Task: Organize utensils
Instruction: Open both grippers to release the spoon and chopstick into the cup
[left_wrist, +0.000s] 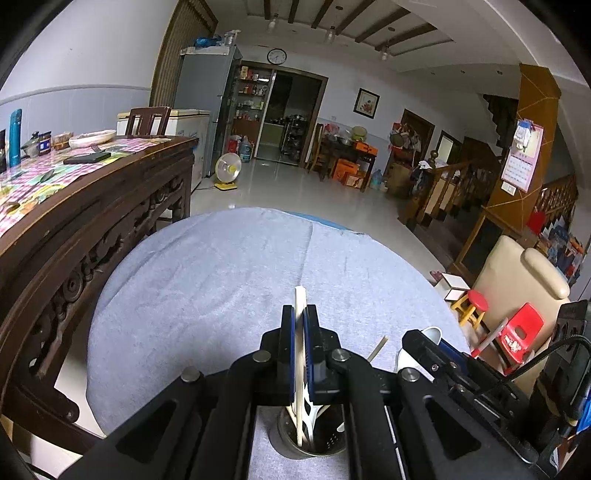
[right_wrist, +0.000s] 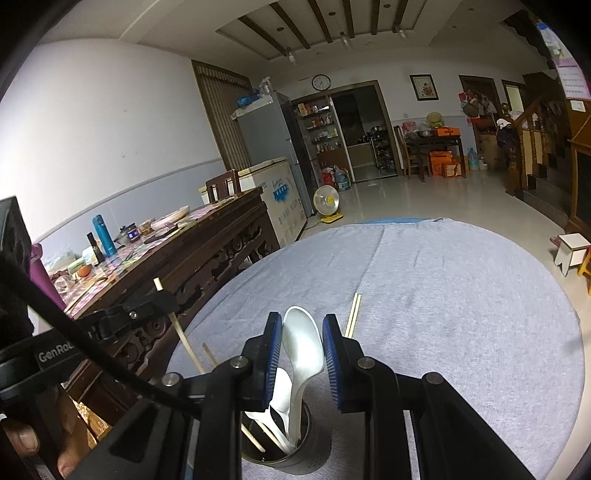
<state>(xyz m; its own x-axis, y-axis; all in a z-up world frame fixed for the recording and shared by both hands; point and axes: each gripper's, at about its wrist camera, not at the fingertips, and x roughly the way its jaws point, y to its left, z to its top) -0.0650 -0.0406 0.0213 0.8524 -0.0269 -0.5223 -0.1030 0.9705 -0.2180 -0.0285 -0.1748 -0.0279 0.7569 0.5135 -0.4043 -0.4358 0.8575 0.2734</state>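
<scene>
Steel utensil cup (right_wrist: 295, 454) on the grey cloth (right_wrist: 443, 314), holding chopsticks and spoons. Left gripper (left_wrist: 300, 325) pinches one wooden chopstick (left_wrist: 300, 299); right gripper (right_wrist: 301, 354) clasps a white spoon (right_wrist: 301, 339), both ends in the cup. Spare chopstick pair (right_wrist: 353, 314) lies just beyond.

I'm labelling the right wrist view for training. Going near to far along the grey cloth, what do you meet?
Dark metal utensil cup → white plastic spoon between the right gripper pads, its handle down in the cup → pair of pale wooden chopsticks lying on the grey cloth → yellow-based round fan on the floor.
</scene>
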